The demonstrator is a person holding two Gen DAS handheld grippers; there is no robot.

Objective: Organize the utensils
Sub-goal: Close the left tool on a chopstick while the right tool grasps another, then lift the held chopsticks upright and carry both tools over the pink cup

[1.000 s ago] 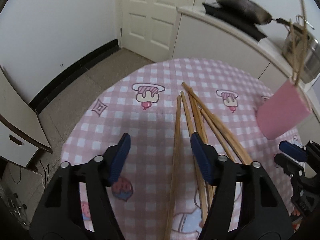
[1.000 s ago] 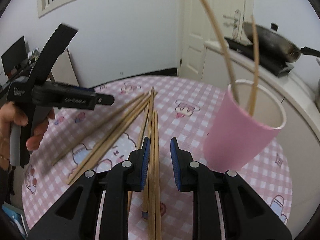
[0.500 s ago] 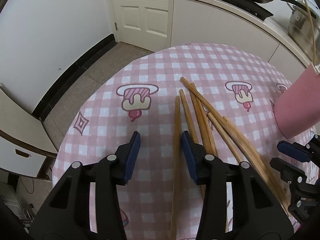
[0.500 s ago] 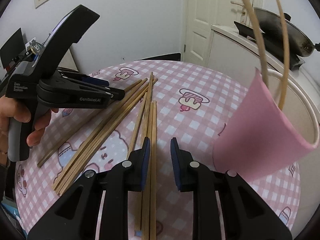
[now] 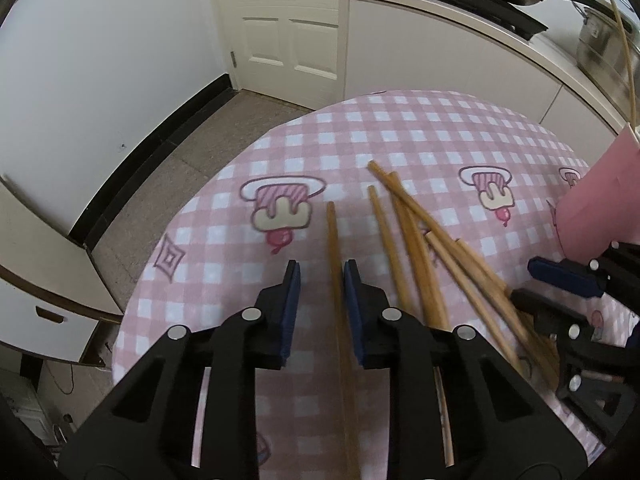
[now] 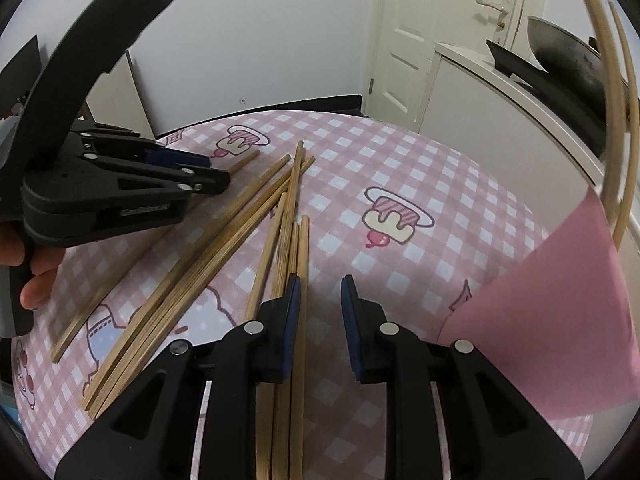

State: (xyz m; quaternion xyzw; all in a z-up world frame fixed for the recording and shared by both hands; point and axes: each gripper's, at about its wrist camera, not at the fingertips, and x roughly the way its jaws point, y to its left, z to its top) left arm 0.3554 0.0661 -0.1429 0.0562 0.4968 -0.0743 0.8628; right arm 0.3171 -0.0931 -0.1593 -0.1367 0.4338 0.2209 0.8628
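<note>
Left gripper (image 5: 319, 280): jaws just closing around one chopstick (image 5: 335, 264), small gaps remaining
Right gripper (image 6: 320, 294): jaws narrowly parted, empty; pink cup (image 6: 560, 320) beside
Bench (image 5: 400, 136): loose chopsticks (image 6: 224, 240) scattered

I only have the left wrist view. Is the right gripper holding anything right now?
Observer: No. The right gripper is open with only bare tablecloth in its gap. The nearest chopsticks lie beside one pad, outside the gap.
Operator: I can make out one stick above the pink cup. Is that all it holds?
Observer: No. Two pale sticks stand in the pink cup, side by side.
</note>
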